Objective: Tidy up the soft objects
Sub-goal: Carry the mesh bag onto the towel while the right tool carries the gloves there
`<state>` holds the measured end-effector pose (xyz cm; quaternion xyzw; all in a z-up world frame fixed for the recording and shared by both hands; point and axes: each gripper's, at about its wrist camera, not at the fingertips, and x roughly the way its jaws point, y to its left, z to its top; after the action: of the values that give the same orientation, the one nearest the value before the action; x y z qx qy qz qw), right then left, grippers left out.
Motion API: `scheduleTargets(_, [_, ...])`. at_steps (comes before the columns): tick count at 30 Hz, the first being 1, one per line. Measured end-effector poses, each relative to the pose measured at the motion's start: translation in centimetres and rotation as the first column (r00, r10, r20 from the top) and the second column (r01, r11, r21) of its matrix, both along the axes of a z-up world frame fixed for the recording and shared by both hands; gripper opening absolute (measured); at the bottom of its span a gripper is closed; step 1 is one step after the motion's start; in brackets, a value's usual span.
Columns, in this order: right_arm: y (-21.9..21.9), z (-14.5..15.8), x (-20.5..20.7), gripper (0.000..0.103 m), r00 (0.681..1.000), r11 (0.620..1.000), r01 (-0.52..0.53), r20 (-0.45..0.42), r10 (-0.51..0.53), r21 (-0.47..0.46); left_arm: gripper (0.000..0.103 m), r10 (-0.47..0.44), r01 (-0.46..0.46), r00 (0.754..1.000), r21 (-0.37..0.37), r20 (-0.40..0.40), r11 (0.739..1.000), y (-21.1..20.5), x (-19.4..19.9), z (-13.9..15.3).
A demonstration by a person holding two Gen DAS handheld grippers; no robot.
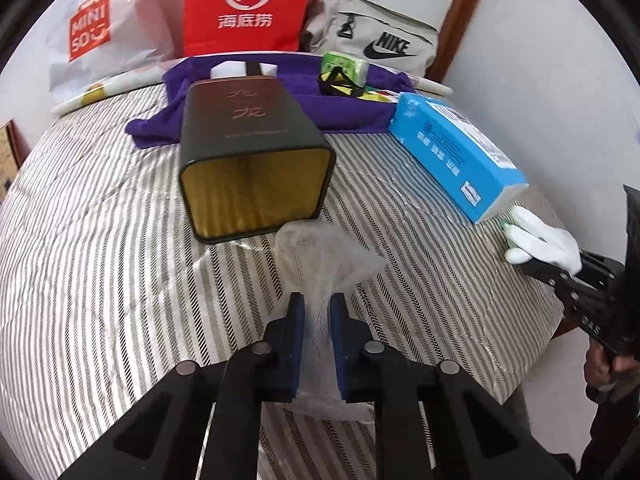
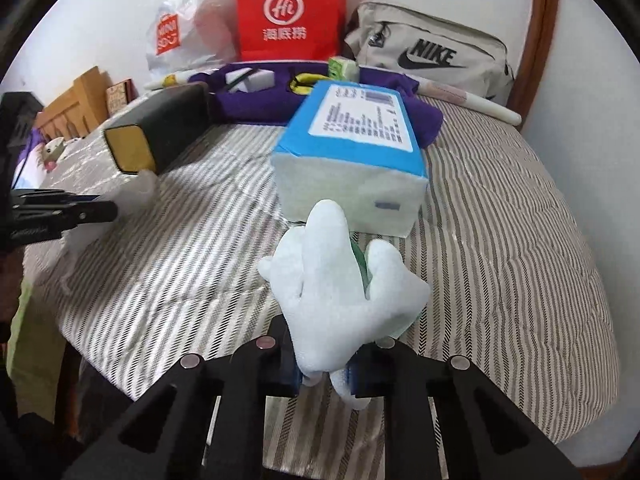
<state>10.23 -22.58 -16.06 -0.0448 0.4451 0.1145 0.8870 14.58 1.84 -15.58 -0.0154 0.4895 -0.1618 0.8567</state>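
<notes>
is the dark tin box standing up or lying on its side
Lying on its side: the dark tin box rests lengthwise on the striped bedcover, gold-lined mouth facing sideways.

Tin box (image 1: pixel 248 160) lies on bed (image 1: pixel 100 260), tissue pack (image 1: pixel 456 152) to its right; towel (image 1: pixel 340 108) behind both, bags (image 1: pixel 248 4) at the wall.

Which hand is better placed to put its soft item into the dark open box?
Probably left. The left tongs grip the white mesh right before the dark box's open mouth. The right tongs grip the white plush toy beside the blue pack.
</notes>
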Motion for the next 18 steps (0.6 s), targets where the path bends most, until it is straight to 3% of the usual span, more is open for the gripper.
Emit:
scheduleTargets(6, [-0.1,2.5,-1.1,0.016,0.996,0.998,-0.063,0.062,0.063,0.006,0.011,0.047,-0.047,0.999,-0.026,0.027,0.999,0.0,-1.3,1.7])
scheduleTargets(11, [-0.6,4.5,-0.6,0.016,0.993,0.993,-0.089,0.088,0.082,0.079,0.011,0.061,-0.060,0.996,-0.020,0.068,0.998,-0.2,-1.7,3.8])
scheduleTargets(18, [-0.4,7.4,0.7,0.016,0.985,0.986,-0.119,0.135,0.103,0.115,0.011,0.088,-0.086,0.991,-0.029,0.104,0.996,0.8,-0.4,6.4])
